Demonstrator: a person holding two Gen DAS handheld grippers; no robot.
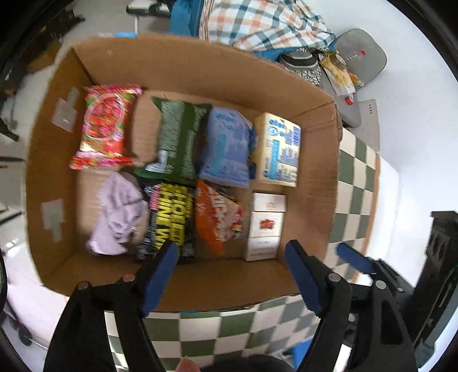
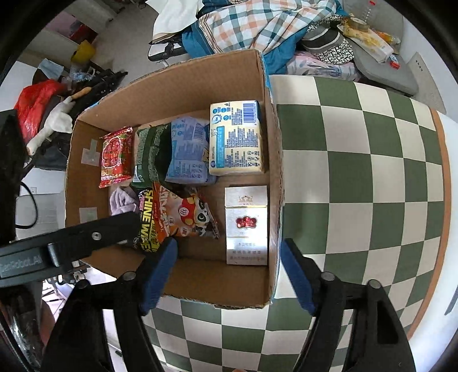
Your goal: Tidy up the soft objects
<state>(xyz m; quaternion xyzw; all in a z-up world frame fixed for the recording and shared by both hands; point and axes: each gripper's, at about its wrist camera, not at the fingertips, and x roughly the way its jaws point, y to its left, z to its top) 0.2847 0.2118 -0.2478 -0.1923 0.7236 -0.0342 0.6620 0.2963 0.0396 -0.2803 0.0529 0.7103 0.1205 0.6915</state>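
An open cardboard box [image 1: 183, 65] [image 2: 183, 83] stands on a green and white checked table. In it lie a red snack pack [image 1: 106, 126] [image 2: 116, 156], a green pack [image 1: 179, 140], a blue tissue pack [image 1: 226, 148] [image 2: 187, 151], a yellow tissue pack [image 1: 279, 150] [image 2: 236, 137], a lilac cloth [image 1: 117, 214], a black and yellow wipes pack [image 1: 169, 217], an orange snack bag [image 1: 217, 214] [image 2: 186, 211] and a white carton [image 1: 264, 226] [image 2: 246, 223]. My left gripper [image 1: 232, 257] is open and empty above the box's near wall. My right gripper [image 2: 229, 257] is open and empty over the box's right corner.
The checked table [image 2: 357, 171] stretches to the right of the box. A plaid cloth [image 2: 257, 23] and a heap of clothes lie behind the box. A grey cushion [image 1: 360, 54] with small items sits at the back right. The left gripper's body [image 2: 71, 246] shows at left.
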